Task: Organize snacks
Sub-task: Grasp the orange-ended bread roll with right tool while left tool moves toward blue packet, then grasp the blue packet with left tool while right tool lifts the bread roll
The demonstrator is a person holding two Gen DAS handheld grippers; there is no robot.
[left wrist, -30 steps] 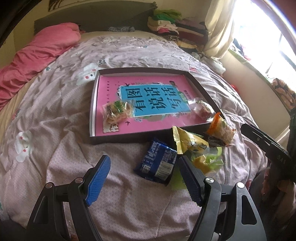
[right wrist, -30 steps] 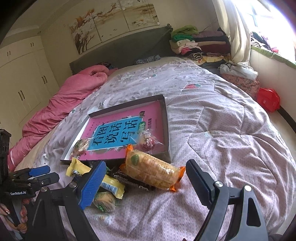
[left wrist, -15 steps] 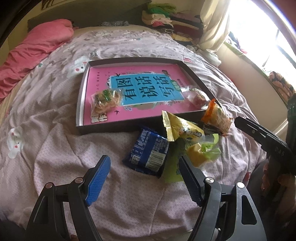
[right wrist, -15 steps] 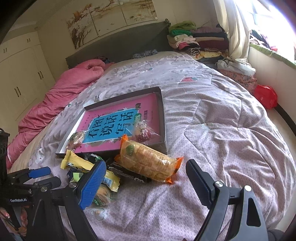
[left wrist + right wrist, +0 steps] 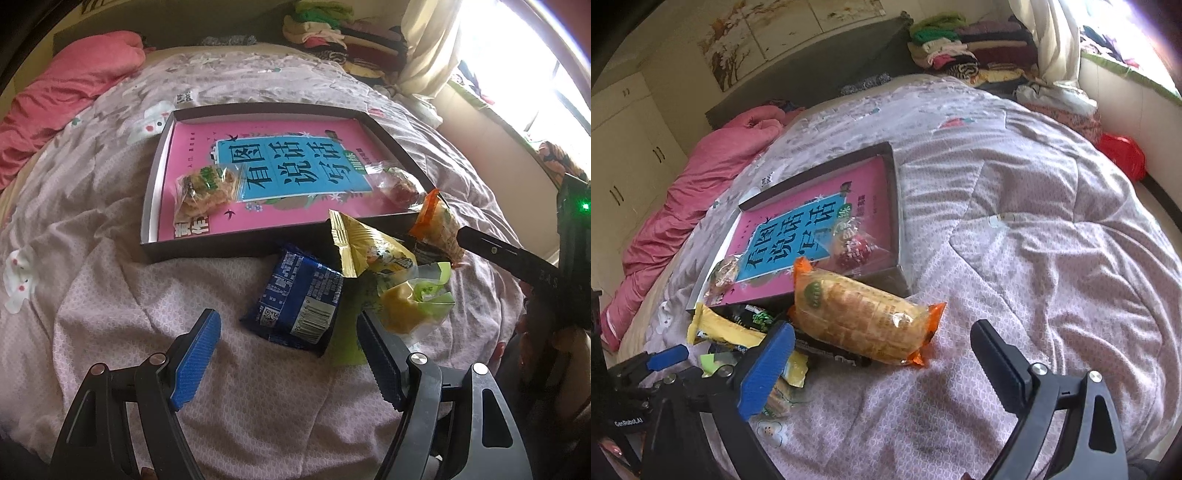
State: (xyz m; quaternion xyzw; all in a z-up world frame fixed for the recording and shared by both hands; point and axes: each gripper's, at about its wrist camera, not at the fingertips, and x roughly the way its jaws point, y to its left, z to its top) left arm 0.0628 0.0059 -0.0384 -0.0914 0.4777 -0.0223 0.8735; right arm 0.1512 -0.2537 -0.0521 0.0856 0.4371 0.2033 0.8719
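A dark shallow tray (image 5: 207, 250) (image 5: 897, 206) with a pink and blue printed bottom lies on the bed. In it are a biscuit packet (image 5: 205, 190) at the left and a red sweet packet (image 5: 400, 184) (image 5: 851, 247) at the right. In front of it lie a blue packet (image 5: 299, 299), a yellow packet (image 5: 365, 247) (image 5: 727, 330), a yellow-green packet (image 5: 413, 302) and an orange cracker packet (image 5: 860, 317) (image 5: 437, 225). My left gripper (image 5: 288, 354) is open, just short of the blue packet. My right gripper (image 5: 882, 365) is open, just short of the orange packet.
The lilac quilt (image 5: 1034, 236) covers the bed. A pink blanket (image 5: 66, 88) (image 5: 701, 177) lies at the far left. Folded clothes (image 5: 960, 44) are piled at the headboard. A red bag (image 5: 1123, 155) lies by the wall under the window.
Both grippers have moved forward and down toward the loose snacks, which now look larger and nearer. Both stay open. Nothing on the bed has moved.
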